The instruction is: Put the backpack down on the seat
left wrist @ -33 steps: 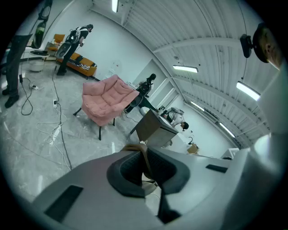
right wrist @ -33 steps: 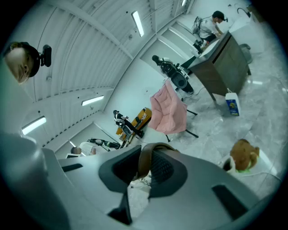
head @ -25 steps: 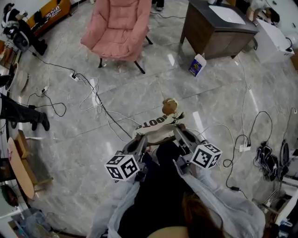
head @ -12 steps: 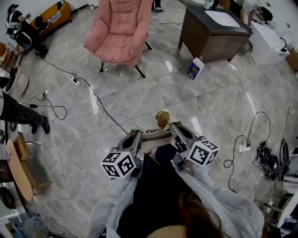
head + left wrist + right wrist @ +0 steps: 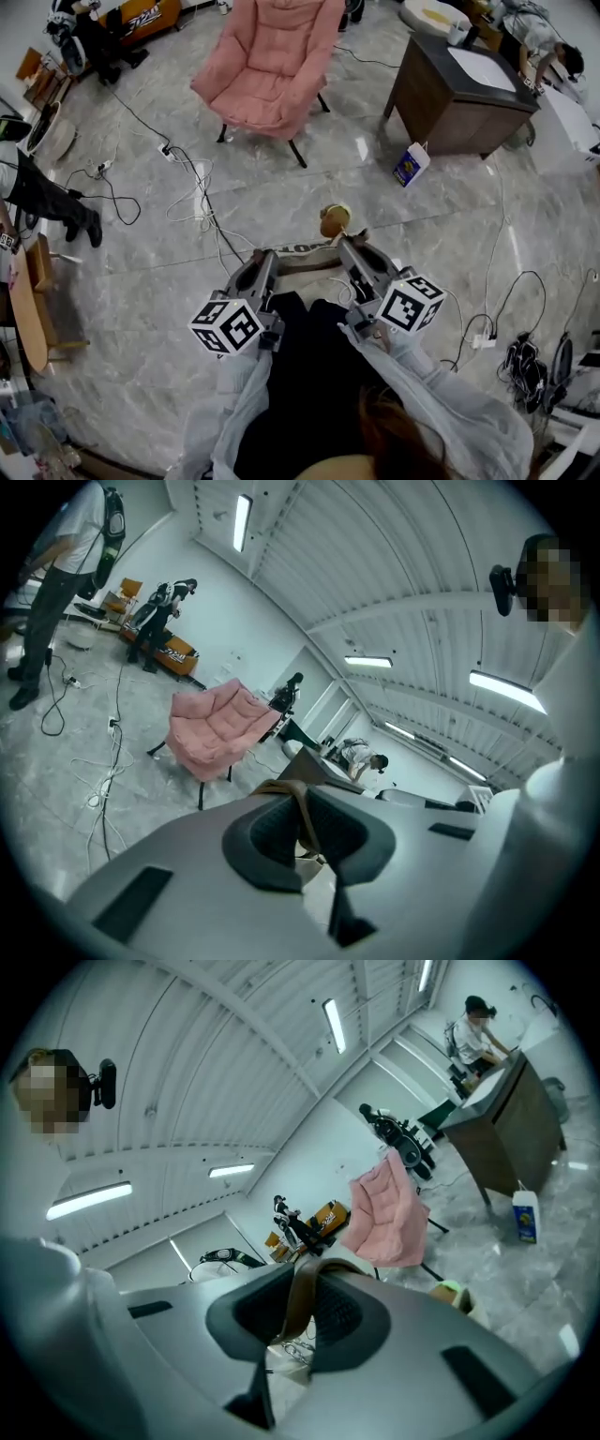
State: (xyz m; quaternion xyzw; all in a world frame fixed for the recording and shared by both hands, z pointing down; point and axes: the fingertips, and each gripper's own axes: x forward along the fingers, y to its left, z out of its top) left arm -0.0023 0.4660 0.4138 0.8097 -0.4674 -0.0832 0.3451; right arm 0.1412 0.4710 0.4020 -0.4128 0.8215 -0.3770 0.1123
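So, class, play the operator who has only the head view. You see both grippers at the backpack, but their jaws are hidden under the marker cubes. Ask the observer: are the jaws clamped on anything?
Observer: Yes. The left gripper view shows the left gripper with its jaws shut on a brown strap.
Operator: And the right one?
Observer: The right gripper view shows the right gripper with its jaws pinching a second strap, also brown, with a metal chain hanging just below the jaws.
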